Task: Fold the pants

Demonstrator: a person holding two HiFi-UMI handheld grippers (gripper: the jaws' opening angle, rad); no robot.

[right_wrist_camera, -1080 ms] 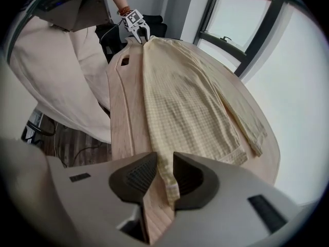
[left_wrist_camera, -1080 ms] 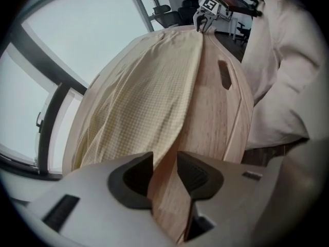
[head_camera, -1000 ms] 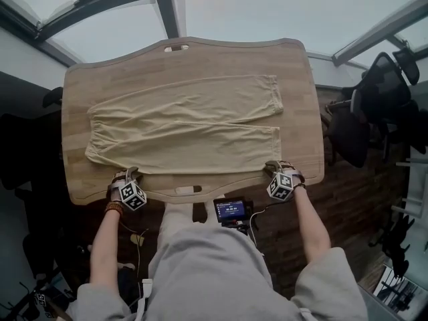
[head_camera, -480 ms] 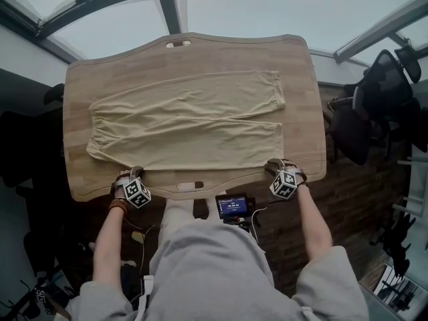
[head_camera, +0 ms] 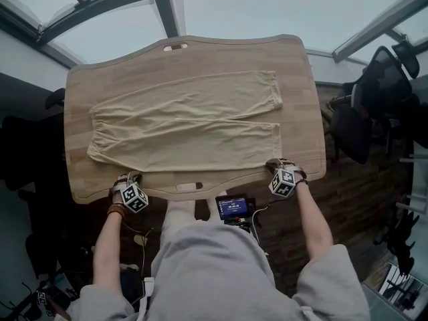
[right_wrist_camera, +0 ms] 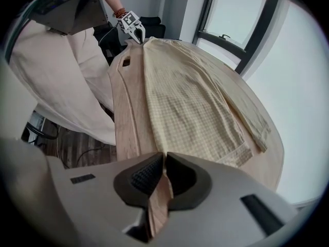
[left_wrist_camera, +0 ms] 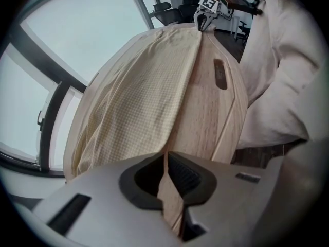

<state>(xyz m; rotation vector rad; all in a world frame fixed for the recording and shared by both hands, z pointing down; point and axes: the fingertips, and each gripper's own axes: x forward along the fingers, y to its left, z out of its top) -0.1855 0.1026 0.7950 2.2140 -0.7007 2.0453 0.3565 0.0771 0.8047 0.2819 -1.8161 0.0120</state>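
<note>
Pale yellow checked pants point(head_camera: 187, 126) lie flat on the wooden table point(head_camera: 200, 55), legs pointing right and waistband to the left. My left gripper point(head_camera: 129, 178) sits at the pants' near left corner by the waistband. My right gripper point(head_camera: 275, 164) is at the near leg's cuff corner. In the left gripper view the fabric's point(left_wrist_camera: 144, 86) near edge runs into the left gripper point(left_wrist_camera: 167, 156), whose jaws have just been closing and now pinch it. The right gripper point(right_wrist_camera: 164, 156) has likewise just closed on the edge of the pants point(right_wrist_camera: 190, 96).
The table's near edge has a slot point(head_camera: 189, 187) between my hands, and another slot point(head_camera: 176, 47) sits at the far edge. A small screen device point(head_camera: 231, 208) hangs below the near edge. Black chairs point(head_camera: 364, 112) stand to the right. Windows lie beyond the table.
Both grippers stay at the pants' near edge. Only the head camera's framing has shifted a little.
</note>
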